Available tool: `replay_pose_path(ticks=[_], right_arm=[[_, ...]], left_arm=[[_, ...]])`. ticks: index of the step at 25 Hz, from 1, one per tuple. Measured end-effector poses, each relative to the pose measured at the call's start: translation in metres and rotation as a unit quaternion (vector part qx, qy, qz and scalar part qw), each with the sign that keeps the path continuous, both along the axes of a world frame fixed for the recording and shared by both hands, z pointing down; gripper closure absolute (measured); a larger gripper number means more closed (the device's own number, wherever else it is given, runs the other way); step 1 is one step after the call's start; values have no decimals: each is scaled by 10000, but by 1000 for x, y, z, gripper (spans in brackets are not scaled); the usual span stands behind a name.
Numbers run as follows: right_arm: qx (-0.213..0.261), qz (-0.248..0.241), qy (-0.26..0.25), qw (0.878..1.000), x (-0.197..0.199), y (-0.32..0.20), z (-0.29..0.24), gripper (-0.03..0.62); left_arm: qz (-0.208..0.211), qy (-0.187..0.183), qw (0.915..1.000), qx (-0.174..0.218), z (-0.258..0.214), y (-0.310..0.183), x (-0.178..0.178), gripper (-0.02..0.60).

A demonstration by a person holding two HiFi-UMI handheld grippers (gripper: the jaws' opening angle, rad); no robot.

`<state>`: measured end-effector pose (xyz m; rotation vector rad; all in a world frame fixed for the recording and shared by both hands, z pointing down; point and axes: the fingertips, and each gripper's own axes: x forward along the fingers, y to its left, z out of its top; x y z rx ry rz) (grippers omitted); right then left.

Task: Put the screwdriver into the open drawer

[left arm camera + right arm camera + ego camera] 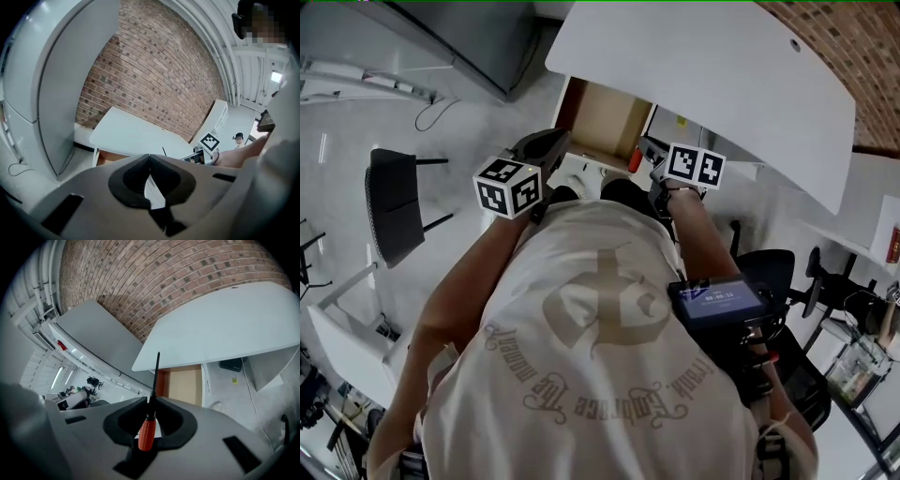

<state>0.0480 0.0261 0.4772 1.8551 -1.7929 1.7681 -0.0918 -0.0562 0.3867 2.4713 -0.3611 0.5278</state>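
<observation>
The screwdriver (pixel 146 432) has an orange handle and a thin black shaft that points up past the jaws. My right gripper (pixel 152 401) is shut on it just above the handle. In the head view the handle shows as an orange spot (pixel 635 160) at the right gripper (pixel 649 155). It is at the near edge of the open drawer (pixel 605 120). The drawer has a bare wooden bottom (pixel 185 385) and juts out from under the white table (pixel 712 80). My left gripper (pixel 555 142) is beside the drawer's left front, and its jaws (pixel 150 158) meet at the tips with nothing between them.
A black chair (pixel 394 202) stands on the floor at the left. A dark office chair (pixel 769 272) is at the right behind the person. A grey cabinet (pixel 56 93) rises left of the table, with a brick wall (pixel 164 282) behind it. A cable (pixel 255 404) lies on the floor.
</observation>
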Motion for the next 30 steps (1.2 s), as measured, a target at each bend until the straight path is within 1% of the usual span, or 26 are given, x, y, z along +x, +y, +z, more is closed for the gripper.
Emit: replay_pose_path(ticks=[4, 7, 9, 13, 16, 19, 26, 30], right_arm=[[-90, -156, -154, 9997, -16, 7, 6, 523], [-169, -314, -261, 9990, -21, 0, 17, 523], [-187, -341, -332, 9987, -25, 0, 21, 523], [-172, -405, -429, 9981, -29, -6, 24, 523], [-292, -445, -503, 9973, -30, -22, 43, 523], [-449, -420, -538, 9967, -26, -34, 66, 524], [-712, -302, -539, 9955, -25, -23, 82, 523], [-879, -276, -535, 9943, -28, -30, 102, 523]], left_arm=[[-35, -92, 9999, -102, 5, 11, -4, 561], [-8, -182, 9997, -153, 14, 10, 0, 561], [-12, -249, 9995, -179, 14, 15, -4, 561], [-174, -421, 9988, -202, 15, 15, -16, 561], [-297, -519, 9978, -284, 27, 3, -21, 560], [-347, -589, 9969, -400, 43, -4, -19, 561], [-425, -687, 9949, -611, 51, 18, -22, 561], [-499, -693, 9937, -727, 64, 13, -28, 561]])
